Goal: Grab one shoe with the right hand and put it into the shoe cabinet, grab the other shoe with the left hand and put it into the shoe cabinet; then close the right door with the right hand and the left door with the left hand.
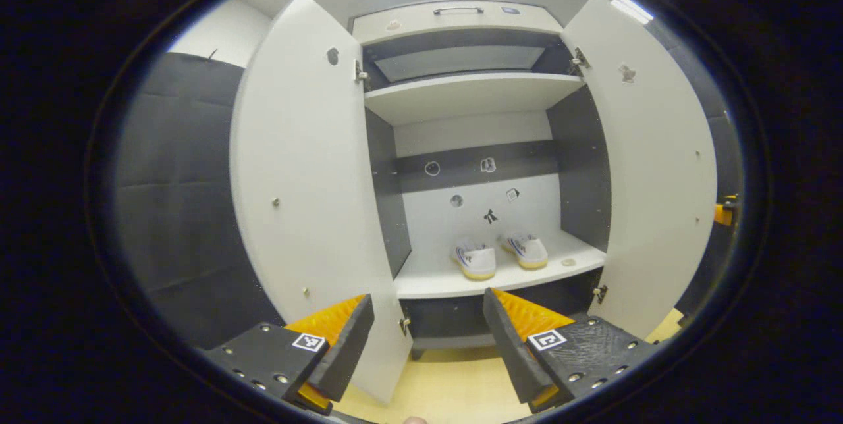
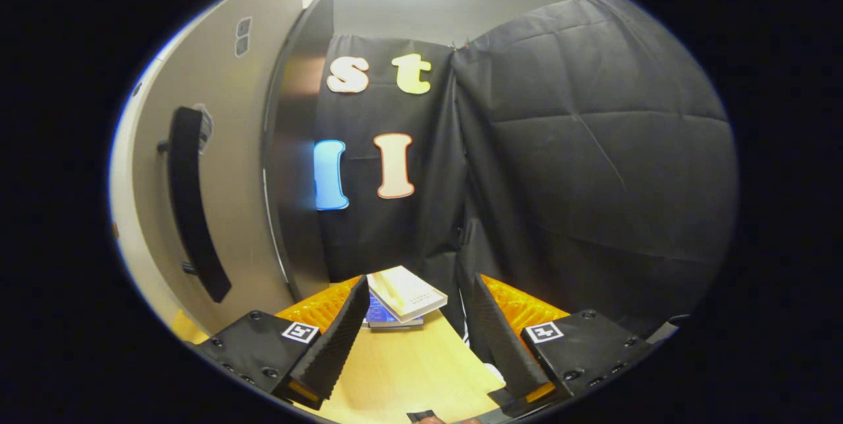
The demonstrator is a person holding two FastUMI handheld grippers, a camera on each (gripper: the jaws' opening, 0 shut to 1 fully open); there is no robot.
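At lower centre of the left gripper view, both shoes sit side by side on the shoe cabinet lower shelf. Placement appears complete. Left door and right door stand open; closing remains. Left tongs and right tongs gape wide, empty.
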